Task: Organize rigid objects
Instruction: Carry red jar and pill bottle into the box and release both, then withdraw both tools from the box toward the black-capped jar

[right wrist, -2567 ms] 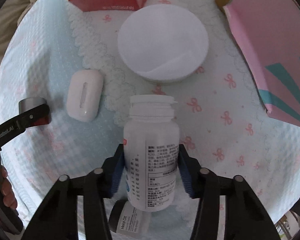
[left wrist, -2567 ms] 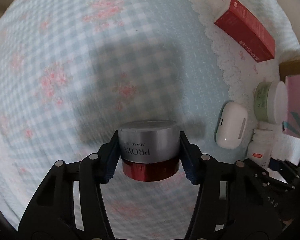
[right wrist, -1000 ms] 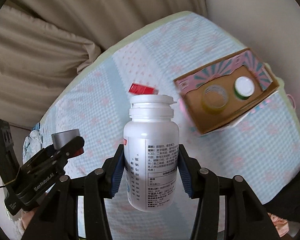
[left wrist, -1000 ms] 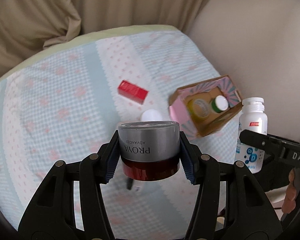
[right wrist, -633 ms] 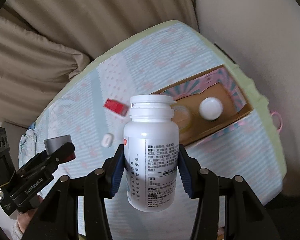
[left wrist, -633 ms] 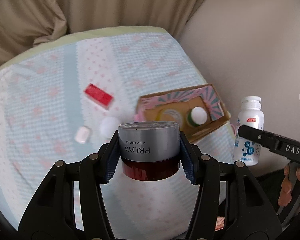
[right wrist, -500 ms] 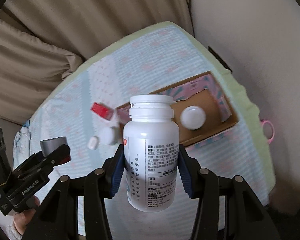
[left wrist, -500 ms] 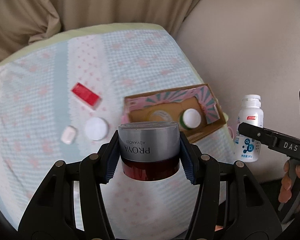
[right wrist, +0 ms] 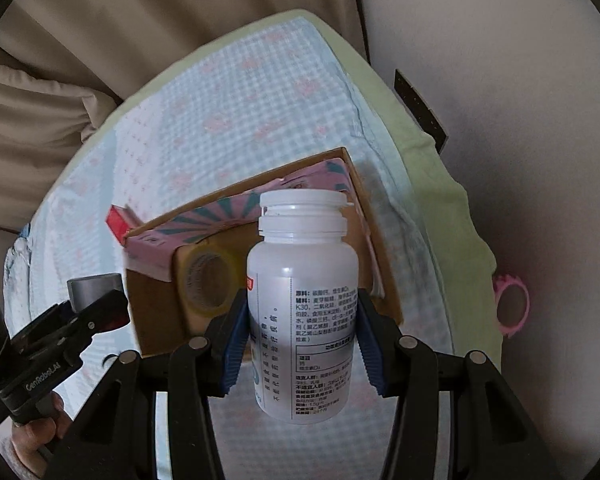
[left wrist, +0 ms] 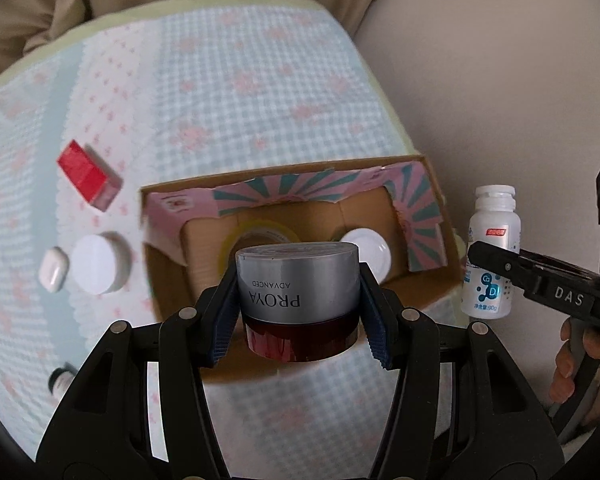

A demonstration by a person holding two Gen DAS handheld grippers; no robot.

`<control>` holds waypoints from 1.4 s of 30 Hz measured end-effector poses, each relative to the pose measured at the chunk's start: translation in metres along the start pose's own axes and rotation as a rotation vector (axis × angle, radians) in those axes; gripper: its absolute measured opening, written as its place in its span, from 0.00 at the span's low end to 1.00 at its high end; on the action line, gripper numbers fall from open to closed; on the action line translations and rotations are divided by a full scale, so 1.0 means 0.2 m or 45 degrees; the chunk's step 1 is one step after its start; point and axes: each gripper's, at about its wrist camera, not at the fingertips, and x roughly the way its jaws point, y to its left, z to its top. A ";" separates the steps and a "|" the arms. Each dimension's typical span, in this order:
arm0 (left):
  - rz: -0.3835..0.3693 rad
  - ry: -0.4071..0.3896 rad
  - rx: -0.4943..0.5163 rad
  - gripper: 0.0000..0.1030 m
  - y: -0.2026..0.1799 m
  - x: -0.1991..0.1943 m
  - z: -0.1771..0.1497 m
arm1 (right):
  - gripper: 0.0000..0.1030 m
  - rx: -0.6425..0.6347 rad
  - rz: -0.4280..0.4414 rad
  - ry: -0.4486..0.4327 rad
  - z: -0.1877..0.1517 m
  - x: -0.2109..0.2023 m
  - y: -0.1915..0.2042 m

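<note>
Above the cardboard box [left wrist: 168,268], the left gripper [left wrist: 298,322] is clamping a silver cream jar [left wrist: 298,280] and the right gripper [right wrist: 302,344] is gripping a white pill bottle [right wrist: 304,300]

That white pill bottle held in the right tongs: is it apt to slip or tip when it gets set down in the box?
The white pill bottle looks like smooth rigid plastic, so it may slip, though the right tongs grip it mid-body with ribbed pads. It is tall and narrow, so it will probably tip easily if released tilted. The cardboard box already holds a tape roll, leaving limited floor.
</note>
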 end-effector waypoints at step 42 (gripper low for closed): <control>0.190 0.039 0.036 1.00 0.10 -0.01 -0.15 | 1.00 -0.172 -0.001 -0.181 -0.06 0.06 0.04</control>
